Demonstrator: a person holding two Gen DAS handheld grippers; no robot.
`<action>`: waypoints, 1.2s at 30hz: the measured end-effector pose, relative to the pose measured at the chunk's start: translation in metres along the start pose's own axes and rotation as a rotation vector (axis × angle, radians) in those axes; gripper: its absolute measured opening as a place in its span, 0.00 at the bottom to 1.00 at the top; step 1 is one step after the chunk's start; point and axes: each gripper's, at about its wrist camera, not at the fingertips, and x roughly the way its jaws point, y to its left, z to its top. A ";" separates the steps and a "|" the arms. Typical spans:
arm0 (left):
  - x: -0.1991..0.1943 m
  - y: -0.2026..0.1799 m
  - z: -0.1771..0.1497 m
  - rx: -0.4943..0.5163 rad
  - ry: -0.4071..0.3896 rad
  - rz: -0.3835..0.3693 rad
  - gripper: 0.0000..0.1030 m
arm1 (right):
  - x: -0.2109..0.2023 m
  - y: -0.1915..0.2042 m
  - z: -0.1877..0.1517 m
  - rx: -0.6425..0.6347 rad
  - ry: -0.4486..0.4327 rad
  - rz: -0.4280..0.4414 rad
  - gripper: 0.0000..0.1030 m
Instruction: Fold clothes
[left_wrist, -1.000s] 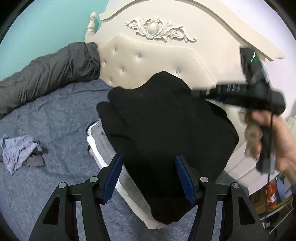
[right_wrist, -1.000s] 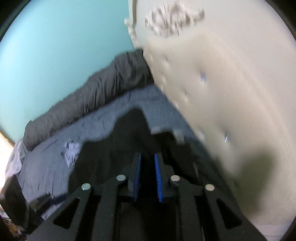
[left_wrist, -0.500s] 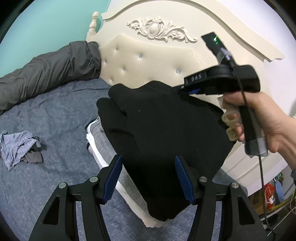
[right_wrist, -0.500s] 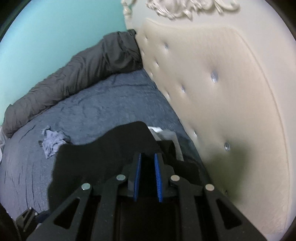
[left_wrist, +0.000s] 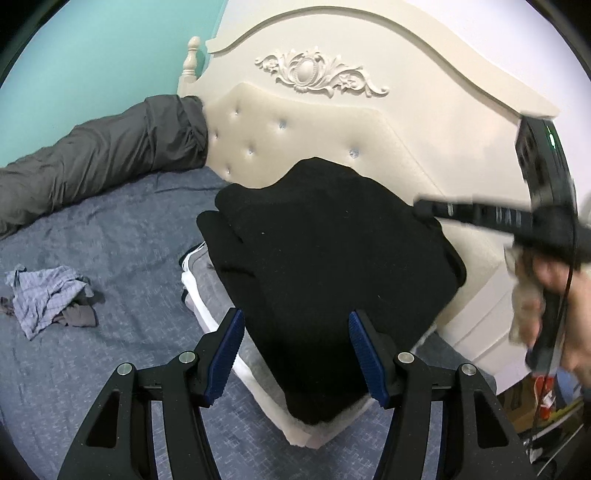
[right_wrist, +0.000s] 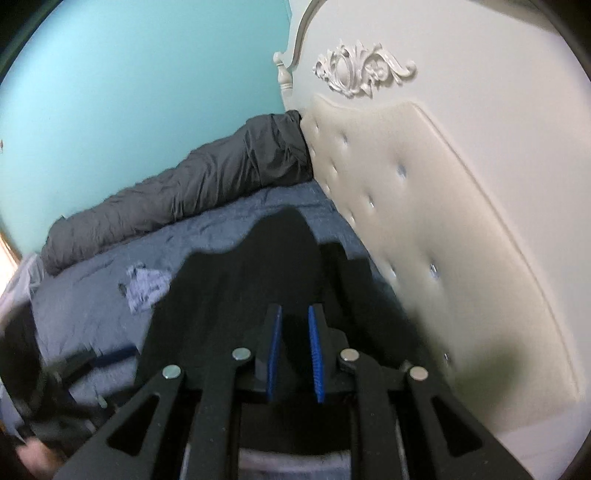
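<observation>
Grey-blue sheet (left_wrist: 110, 236): covers the bed; crumpled pale checked garment (left_wrist: 44, 295) lies loose at far left, well apart from the stack
duvet (left_wrist: 92, 155): dark grey, rolled along the teal wall, clear of the work area
left gripper (left_wrist: 295, 354): jaws spread wide, holding nothing, blue pads either side of the near edge of the stack, hovering above it
black garment (left_wrist: 332, 266): folded into a thick slab, sits on top of the stack by the headboard (left_wrist: 303, 129); left edge shows two stepped layers, not flush
stack underneath (left_wrist: 207, 280): white and grey folded pieces (left_wrist: 303, 432) poke out at the near and left edges, so black top is offset toward the headboard
right gripper (right_wrist: 295, 350): jaws nearly together with a narrow gap; own view shows no cloth between the pads, black fabric lies below; left view is motion-blurred, tip at the far right corner of the slab
right hand (left_wrist: 561, 317): wrapped on the handle, blurred
stage: fits either a fresh placement needing a tidy or a finished top layer; can't settle which
doing it well (judgement): keep contact light, press flat from above, don't drag; thick knit will spring and slide on the smooth pieces below
risk: a sideways nudge at one corner could skew the slab or tip the overhang off the stack toward the bed edge
check: edges square before moving off
</observation>
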 end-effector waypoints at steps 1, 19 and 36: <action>-0.001 0.000 -0.001 -0.006 0.007 0.001 0.61 | 0.001 0.000 -0.008 -0.008 0.011 -0.009 0.13; -0.015 0.002 -0.004 -0.006 0.019 0.066 0.61 | -0.011 0.002 -0.042 -0.002 -0.126 -0.085 0.13; -0.115 -0.013 -0.012 -0.007 -0.050 0.065 0.62 | -0.103 0.055 -0.068 0.044 -0.211 -0.056 0.14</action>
